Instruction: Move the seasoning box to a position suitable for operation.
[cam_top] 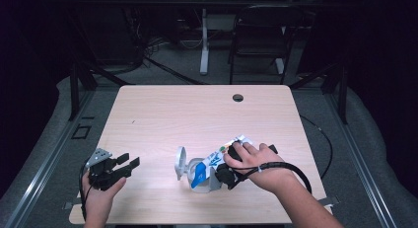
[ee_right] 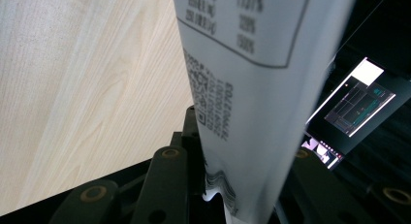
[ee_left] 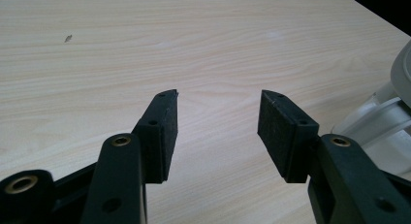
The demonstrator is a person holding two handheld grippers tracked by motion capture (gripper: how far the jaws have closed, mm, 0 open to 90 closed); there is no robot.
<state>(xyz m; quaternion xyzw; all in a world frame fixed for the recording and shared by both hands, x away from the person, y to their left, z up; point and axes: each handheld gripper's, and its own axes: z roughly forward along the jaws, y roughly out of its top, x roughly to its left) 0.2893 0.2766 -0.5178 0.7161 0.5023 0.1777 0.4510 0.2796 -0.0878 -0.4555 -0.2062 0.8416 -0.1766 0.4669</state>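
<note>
Item: white printed foil pouch (ee_right: pixel 252 88), clamped between right gripper (cam_top: pixel 224 171) fingers above the pale wooden surface (cam_top: pixel 162 114) for handling; left gripper (ee_left: pixel 218 122) fingers apart, idle.

A pale wooden table (cam_top: pixel 162 114) bears a white container (cam_top: pixel 190 171).

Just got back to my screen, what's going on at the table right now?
A person holds tongs in each hand at a wooden table. The right tongs are closed on a white printed packet, held beside a white container with an open lid near the middle of the table. The left tongs are open with nothing between them, resting at the near left edge, pointed toward the container.
</note>
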